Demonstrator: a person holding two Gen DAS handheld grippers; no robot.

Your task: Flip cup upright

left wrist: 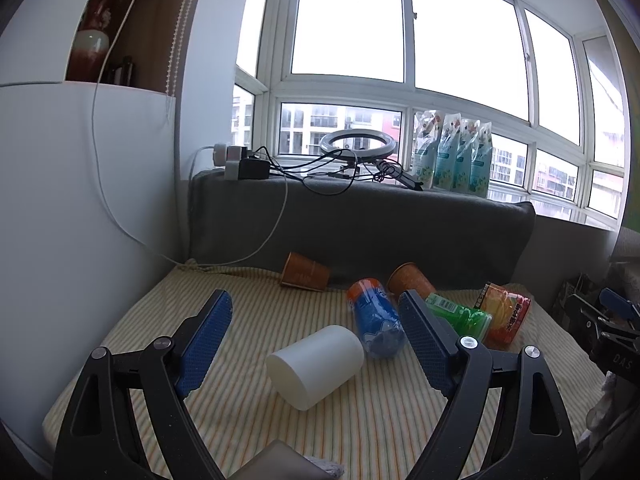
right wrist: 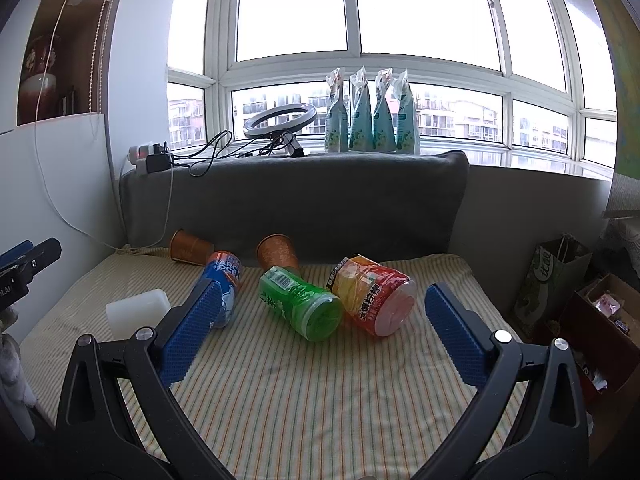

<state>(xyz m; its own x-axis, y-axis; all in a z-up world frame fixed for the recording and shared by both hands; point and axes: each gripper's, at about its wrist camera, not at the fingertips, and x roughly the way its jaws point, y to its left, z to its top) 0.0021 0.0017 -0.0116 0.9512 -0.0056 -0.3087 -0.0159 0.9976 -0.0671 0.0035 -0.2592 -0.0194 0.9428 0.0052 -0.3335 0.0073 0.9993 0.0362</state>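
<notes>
Several cups lie on their sides on a striped cloth (left wrist: 248,420). A white cup (left wrist: 316,366) lies nearest my open left gripper (left wrist: 316,308), just ahead between its fingers; it also shows in the right wrist view (right wrist: 138,312). A blue cup (left wrist: 376,322), a green cup (right wrist: 300,306) and a red-yellow cup (right wrist: 374,296) lie in a row. Two orange paper cups (left wrist: 304,272) (right wrist: 278,254) lie at the back. My right gripper (right wrist: 322,298) is open and empty, with the green and red-yellow cups ahead between its fingers.
A grey cushion (right wrist: 296,196) backs the cloth. On it sit a ring light (right wrist: 280,120), cables and a power strip (left wrist: 240,162). Several refill pouches (right wrist: 372,116) stand on the sill. A white wall (left wrist: 80,220) is at left. A paper bag (right wrist: 552,280) and box stand right.
</notes>
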